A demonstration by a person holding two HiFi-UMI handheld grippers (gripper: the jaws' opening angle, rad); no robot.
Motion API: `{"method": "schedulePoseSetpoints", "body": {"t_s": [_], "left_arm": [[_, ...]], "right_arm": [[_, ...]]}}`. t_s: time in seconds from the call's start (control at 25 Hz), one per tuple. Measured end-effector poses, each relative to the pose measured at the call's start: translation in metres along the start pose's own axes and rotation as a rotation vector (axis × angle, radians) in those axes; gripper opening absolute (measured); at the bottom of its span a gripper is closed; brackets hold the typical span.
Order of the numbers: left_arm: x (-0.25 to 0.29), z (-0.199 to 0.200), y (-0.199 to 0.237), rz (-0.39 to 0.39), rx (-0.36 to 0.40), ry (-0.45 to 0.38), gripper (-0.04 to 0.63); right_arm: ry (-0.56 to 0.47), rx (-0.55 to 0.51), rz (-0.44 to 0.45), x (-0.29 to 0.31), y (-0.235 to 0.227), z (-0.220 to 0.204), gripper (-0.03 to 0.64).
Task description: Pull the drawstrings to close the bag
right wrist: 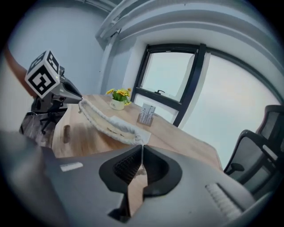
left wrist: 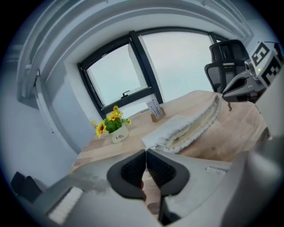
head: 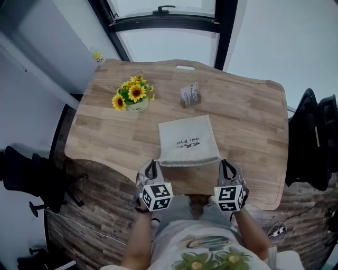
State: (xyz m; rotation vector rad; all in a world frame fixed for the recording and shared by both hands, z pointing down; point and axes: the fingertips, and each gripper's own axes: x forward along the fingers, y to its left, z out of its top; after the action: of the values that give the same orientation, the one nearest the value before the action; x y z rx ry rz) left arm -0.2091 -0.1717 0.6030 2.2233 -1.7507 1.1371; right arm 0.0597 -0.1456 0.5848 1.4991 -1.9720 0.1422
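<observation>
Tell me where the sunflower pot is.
In the head view, the sunflower pot stands far left on the wooden table, left of the card holder, beyond the drawstring bag.

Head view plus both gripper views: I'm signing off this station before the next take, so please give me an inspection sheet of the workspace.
Surface: wooden table, plank top with a handle slot at its far edge.
Job's things: drawstring bag mid-table, mouth toward the person, near edge lifted between the grippers.
Clutter: sunflower pot and card holder behind the bag, apart from it.
Grippers: left gripper shut on the bag's near-left corner; right gripper shut on a drawstring at the other corner.
Cables: what looks like a thin cable on the floor, right of the table.
Surroundings: window beyond the table; office chairs on both sides.
</observation>
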Motion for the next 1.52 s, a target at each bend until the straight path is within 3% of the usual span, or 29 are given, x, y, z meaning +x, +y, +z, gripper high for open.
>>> {"method": "schedulePoseSetpoints", "body": {"t_s": [0.2, 0.4, 0.68, 1.28, 1.52], "left_arm": [[-0.013, 0.030, 0.012, 0.065, -0.007, -0.064, 0.012], [-0.024, 0.050, 0.023, 0.099, -0.050, -0.097, 0.012], [-0.045, 0.071, 0.045, 0.157, -0.145, -0.137, 0.012], [-0.077, 0.090, 0.062, 0.232, -0.312, -0.174, 0.013], [-0.084, 0.103, 0.071, 0.251, -0.321, -0.195, 0.012]], "right_arm": [[-0.061, -0.024, -0.123, -0.013, -0.028, 0.022, 0.015], [-0.161, -0.008, -0.139, -0.029, -0.042, 0.050, 0.015], [-0.217, 0.010, -0.147, -0.039, -0.060, 0.068, 0.015], [-0.269, 0.242, -0.117, -0.060, -0.097, 0.084, 0.014], [-0.287, 0.316, -0.128, -0.064, -0.112, 0.087, 0.014]]}}
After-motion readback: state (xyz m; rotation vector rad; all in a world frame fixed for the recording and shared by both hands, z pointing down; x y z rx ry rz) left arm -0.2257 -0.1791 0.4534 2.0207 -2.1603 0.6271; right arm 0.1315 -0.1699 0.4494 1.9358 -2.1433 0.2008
